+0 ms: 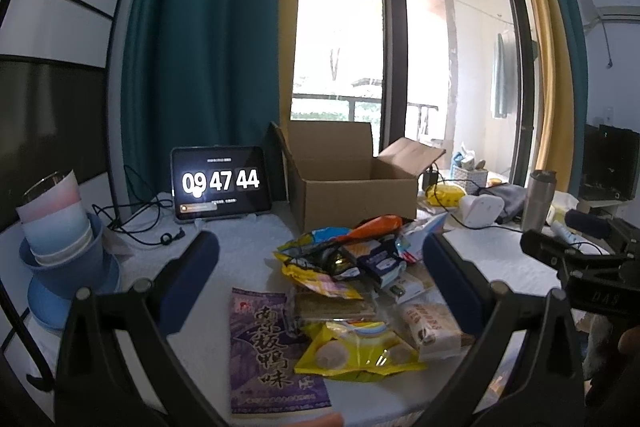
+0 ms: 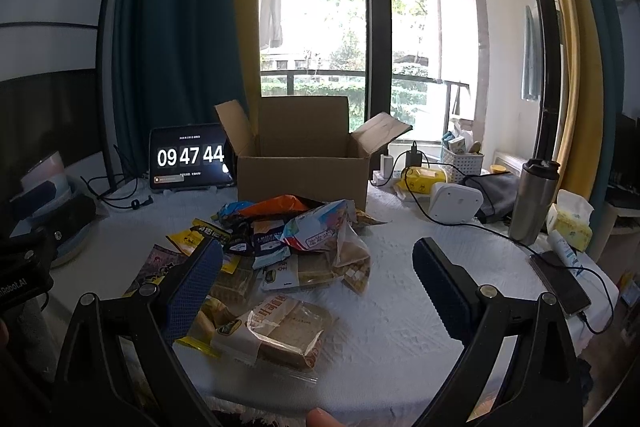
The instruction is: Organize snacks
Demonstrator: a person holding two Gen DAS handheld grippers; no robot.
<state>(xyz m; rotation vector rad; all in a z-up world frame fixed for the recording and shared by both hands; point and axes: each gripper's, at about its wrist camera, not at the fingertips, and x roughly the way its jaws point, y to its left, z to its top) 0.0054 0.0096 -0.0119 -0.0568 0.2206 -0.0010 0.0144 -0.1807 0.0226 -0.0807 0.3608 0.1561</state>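
A heap of snack packets (image 1: 352, 263) lies on the white table in front of an open cardboard box (image 1: 352, 187). A purple packet (image 1: 268, 351) and a yellow packet (image 1: 356, 351) lie nearest in the left wrist view. My left gripper (image 1: 320, 267) hovers open above the heap, holding nothing. In the right wrist view the same heap (image 2: 288, 247) spreads before the box (image 2: 300, 175), with a wrapped bread slice (image 2: 280, 331) closest. My right gripper (image 2: 316, 275) is open and holds nothing, its left finger over the yellow packets. The right gripper's body shows at the right edge of the left wrist view.
A tablet clock (image 1: 221, 183) stands left of the box. Stacked cups and blue bowls (image 1: 60, 239) sit at the left. A steel tumbler (image 2: 532, 203), white device (image 2: 452, 205), tissue box (image 2: 570, 223), phone (image 2: 560, 283) and cables crowd the right side.
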